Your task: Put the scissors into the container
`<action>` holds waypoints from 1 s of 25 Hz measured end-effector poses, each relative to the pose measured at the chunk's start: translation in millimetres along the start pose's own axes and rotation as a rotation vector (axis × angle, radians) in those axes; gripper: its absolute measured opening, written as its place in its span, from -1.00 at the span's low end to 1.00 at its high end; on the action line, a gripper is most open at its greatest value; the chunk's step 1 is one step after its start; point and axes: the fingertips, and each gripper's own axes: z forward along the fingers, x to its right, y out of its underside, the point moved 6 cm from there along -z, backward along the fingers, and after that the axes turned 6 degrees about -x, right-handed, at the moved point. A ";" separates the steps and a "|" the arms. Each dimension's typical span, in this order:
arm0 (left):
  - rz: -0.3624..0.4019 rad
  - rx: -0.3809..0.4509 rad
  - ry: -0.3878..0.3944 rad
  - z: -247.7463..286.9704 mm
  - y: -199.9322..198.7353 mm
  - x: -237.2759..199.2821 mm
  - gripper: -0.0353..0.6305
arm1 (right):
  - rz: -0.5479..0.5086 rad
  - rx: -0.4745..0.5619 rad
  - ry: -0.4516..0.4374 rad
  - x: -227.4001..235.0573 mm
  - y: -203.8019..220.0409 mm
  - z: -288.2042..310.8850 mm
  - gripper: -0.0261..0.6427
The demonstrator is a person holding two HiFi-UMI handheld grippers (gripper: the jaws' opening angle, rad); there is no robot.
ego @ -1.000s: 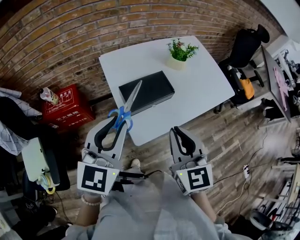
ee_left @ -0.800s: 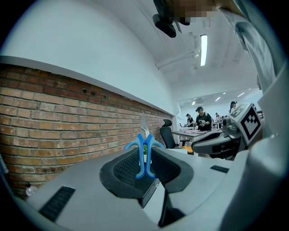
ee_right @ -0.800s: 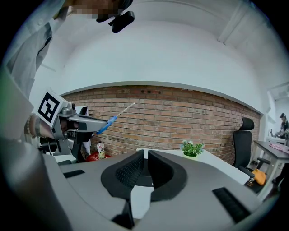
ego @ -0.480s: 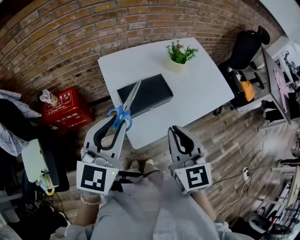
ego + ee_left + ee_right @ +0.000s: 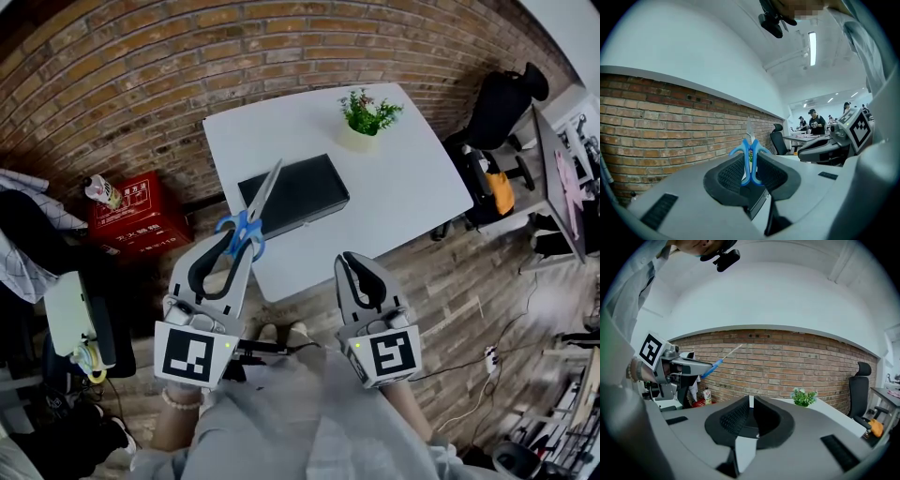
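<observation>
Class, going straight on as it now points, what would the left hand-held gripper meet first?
Its held scissors lead, aimed toward the potted plant; whether they'd clear the black container first is unclear.

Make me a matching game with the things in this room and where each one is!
Things:
1. scissors
2. black container
3. potted plant
4. red box

Places:
A. on the floor
B. in the left claw
C. far edge of the white table
D. middle of the table

Pairs: 1-B, 2-D, 3-C, 4-A
</observation>
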 end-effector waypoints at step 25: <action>-0.075 -0.080 -0.166 -2.0 29.6 -5.3 -0.59 | -0.073 -0.114 -0.157 12.5 44.7 75.3 -0.75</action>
